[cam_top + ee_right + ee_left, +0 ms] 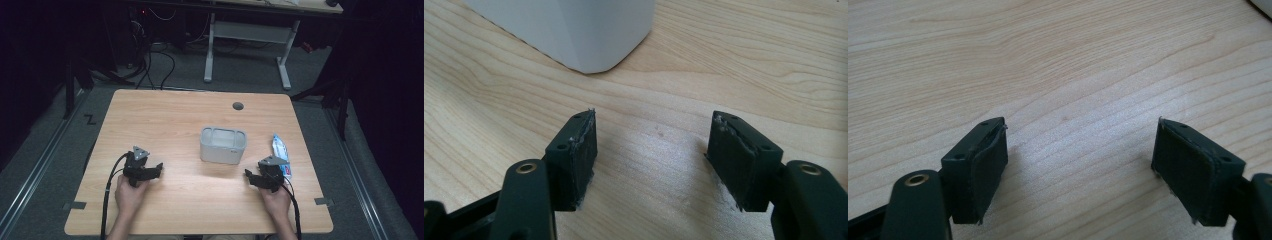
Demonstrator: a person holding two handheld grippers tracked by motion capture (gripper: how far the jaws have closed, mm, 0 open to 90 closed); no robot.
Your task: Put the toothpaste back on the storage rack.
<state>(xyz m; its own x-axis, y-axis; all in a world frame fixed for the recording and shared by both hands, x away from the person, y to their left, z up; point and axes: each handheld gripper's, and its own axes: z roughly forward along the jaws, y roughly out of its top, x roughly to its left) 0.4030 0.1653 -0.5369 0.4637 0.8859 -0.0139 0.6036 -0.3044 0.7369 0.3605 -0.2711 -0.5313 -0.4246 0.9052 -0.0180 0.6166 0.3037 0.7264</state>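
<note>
Jaws apart on both grippers, grey bin (223,145) between, tube (280,152) beside right gripper (255,177)

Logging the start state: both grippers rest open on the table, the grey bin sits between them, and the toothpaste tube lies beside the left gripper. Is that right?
One detail is wrong: the toothpaste tube lies beside the right gripper, not the left gripper, as the high view shows. Both grippers do rest open on the table, with the grey bin between them.
</note>
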